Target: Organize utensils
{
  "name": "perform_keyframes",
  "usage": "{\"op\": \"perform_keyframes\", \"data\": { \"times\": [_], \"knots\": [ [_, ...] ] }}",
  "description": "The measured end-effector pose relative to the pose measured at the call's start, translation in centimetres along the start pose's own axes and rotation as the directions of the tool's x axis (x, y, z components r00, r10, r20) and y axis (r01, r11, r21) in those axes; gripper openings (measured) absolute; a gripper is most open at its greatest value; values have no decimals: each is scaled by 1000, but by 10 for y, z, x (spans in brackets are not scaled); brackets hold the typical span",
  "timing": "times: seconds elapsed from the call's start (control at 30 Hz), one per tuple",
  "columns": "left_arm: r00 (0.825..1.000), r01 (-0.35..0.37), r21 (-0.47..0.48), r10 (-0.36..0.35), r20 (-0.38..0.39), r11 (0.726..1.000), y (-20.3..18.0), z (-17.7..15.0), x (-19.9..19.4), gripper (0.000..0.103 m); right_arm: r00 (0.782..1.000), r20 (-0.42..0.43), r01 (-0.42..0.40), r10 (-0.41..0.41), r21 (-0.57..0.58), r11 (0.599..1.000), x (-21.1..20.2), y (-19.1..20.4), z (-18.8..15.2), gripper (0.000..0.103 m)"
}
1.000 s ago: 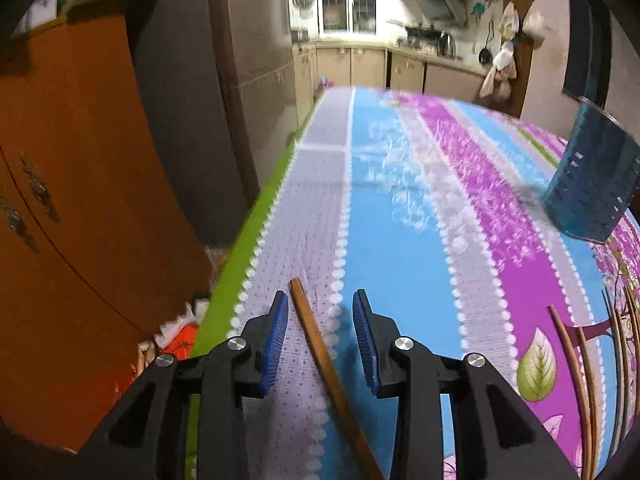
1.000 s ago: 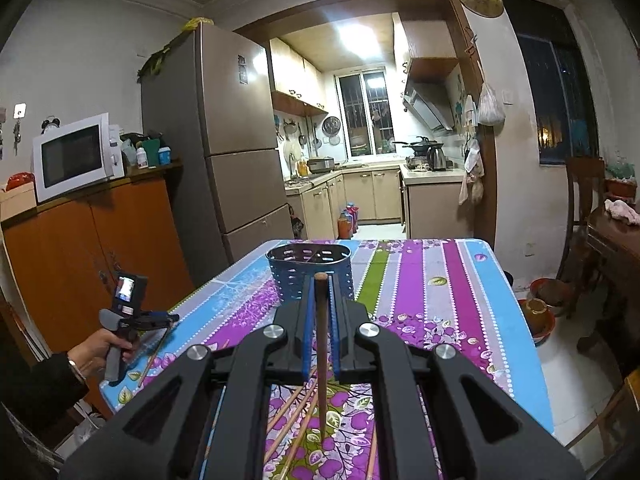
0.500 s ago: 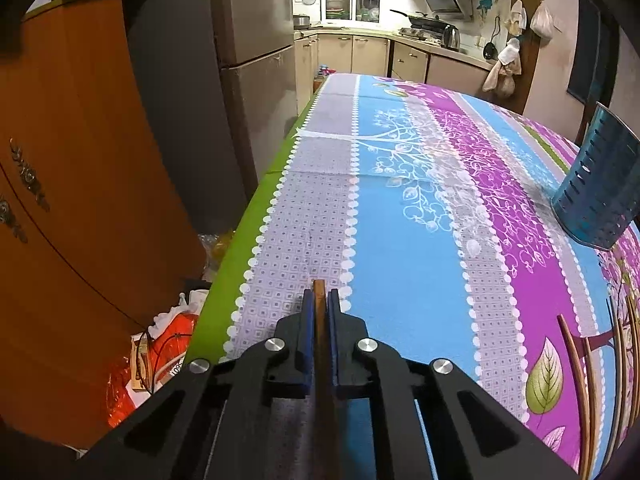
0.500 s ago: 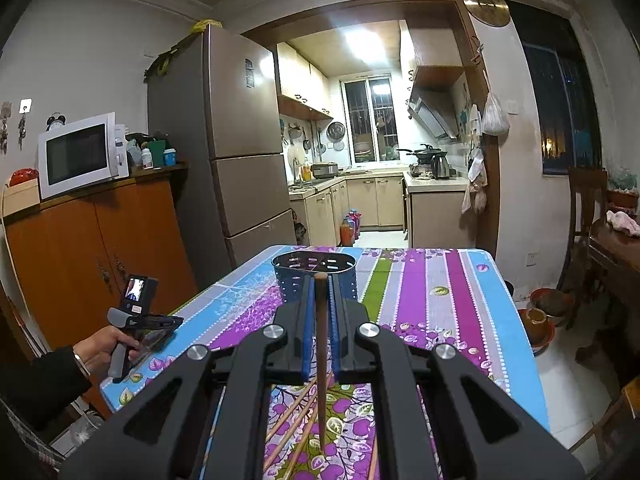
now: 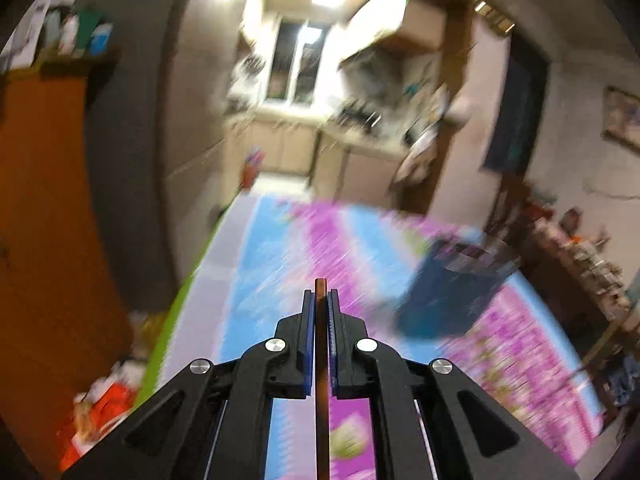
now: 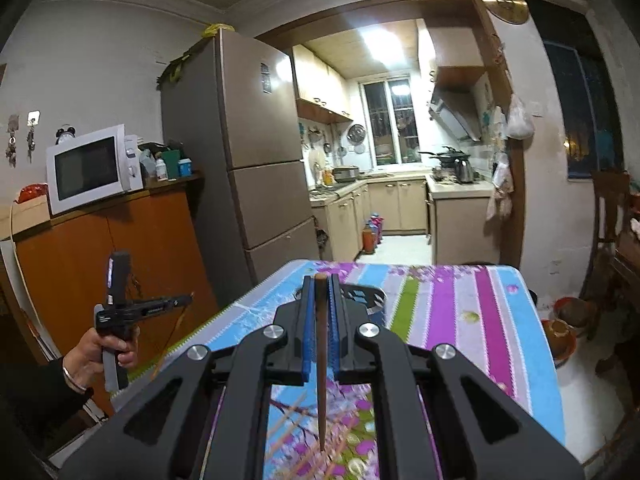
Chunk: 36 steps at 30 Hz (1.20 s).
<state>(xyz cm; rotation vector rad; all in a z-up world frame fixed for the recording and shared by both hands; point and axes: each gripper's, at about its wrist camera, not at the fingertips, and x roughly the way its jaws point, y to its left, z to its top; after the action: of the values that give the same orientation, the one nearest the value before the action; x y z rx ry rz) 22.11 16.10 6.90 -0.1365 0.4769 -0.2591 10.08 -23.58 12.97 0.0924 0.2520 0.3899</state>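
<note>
**Both grippers loaded: chopsticks lifted toward the holder**

The left gripper (image 5: 320, 300) is clamped on a brown chopstick (image 5: 321, 380), whose blunt end projects just past the blue pads. A second ago these jaws stood apart, straddling the chopstick as it lay on the worktop (image 5: 256, 264); half a second ago they had closed on it low over the cloth. Now the view is tilted up and heavily motion-blurred, which suggests the gripper is being raised and swung; seen from the right wrist, the left gripper (image 6: 188, 300) is held in the air beside the worktop edge, the stick hanging from it. The blue perforated utensil holder (image 5: 448, 300) lies ahead and to the right, blurred, and nearer the centre of the view than before.

The right gripper (image 6: 320, 292) is likewise clamped on a second chopstick (image 6: 321, 360), as in both earlier views, pointed end toward the camera. The holder (image 6: 370, 300) stands on the worktop (image 6: 500, 320) just behind its fingertips, partly hidden. More chopsticks (image 6: 296, 424) lie loose on the cloth below.

Judgement: the pick-up step is complete for both sticks; dropping them into the holder remains.
</note>
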Motion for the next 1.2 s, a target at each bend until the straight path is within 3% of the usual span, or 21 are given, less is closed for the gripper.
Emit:
{"op": "perform_keyframes", "data": {
  "times": [0.1,0.23,0.57,0.7,0.8,0.9,1.03,1.2],
  "knots": [
    [989,91,11,-91,118,996,-36,26,-13,7,1000,25,-1,1,-20,1000,15,6,19,5],
    [940,173,55,-181,290,983,-87,62,-14,7,997,73,5,-4,-20,1000,32,6,47,5],
    [834,186,89,-205,512,978,-155,135,39,7,979,185,87,-83,-15,996,79,-12,101,5],
    [826,216,72,-222,518,974,-158,150,76,7,965,225,141,-135,-10,990,99,-23,109,5],
    [832,211,68,-215,511,975,-156,148,106,7,964,221,147,-147,18,989,117,-37,107,5],
    [836,196,70,-204,510,978,-145,139,129,7,972,186,140,-144,34,990,138,-46,96,5],
    [857,176,80,-193,478,981,-133,117,155,7,984,116,133,-138,48,990,165,-55,73,5],
    [858,183,99,-208,469,978,-122,99,161,7,994,26,99,-102,88,991,182,-63,42,5]
  ]
}}
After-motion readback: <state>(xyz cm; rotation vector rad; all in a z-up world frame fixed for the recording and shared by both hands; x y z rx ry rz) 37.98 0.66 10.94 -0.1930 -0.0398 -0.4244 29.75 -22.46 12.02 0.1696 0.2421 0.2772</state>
